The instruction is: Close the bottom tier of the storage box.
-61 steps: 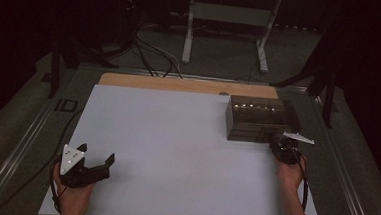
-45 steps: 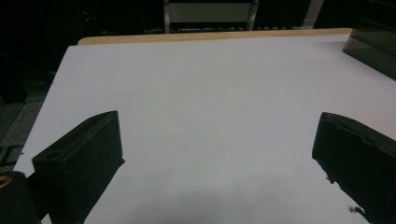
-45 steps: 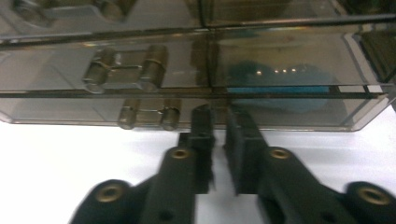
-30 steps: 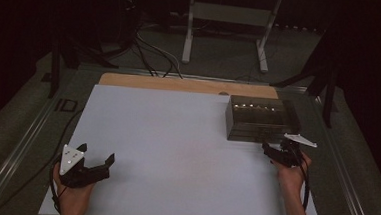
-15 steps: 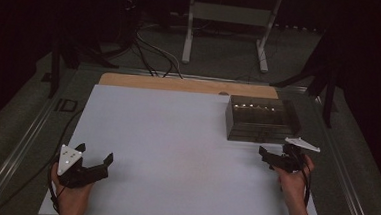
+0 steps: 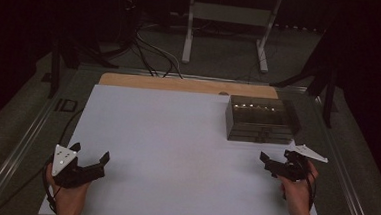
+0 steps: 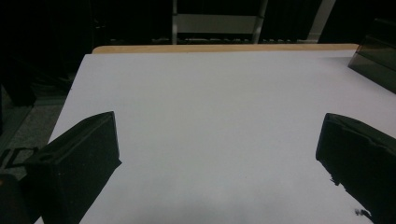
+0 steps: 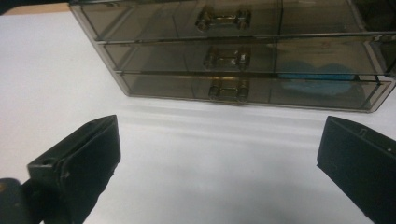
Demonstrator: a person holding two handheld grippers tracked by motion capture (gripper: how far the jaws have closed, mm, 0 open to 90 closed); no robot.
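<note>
The smoky drawer organizer (image 6: 262, 120) sits at the white surface's (image 6: 166, 136) far right, its drawers pushed in. The right gripper (image 6: 271, 165), just before it, has just opened its jaws wide and empty; the left gripper (image 6: 91, 157) gapes wide too.

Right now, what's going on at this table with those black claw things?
A person holds a black two-jaw gripper in each hand over a white table top. The right gripper has just been opening, nothing between its jaws, and points at a smoky see-through three-drawer plastic box, all drawers shut, something blue inside. The left gripper hangs open near the front left corner.
</note>
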